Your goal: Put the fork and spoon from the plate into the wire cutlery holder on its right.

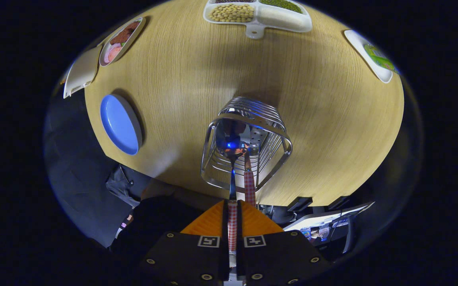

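Gripper view: at left of frame a round, glossy blue plate (120,124) sits bare on the pale wood-grain table (332,119). At centre, the gripper (233,214) fingers pinch a checked handle; a shiny spoon (233,145) hangs over the chrome wire cutlery holder (249,139), where the fork (255,139) seems already placed. Likely the last step: lower, then release.
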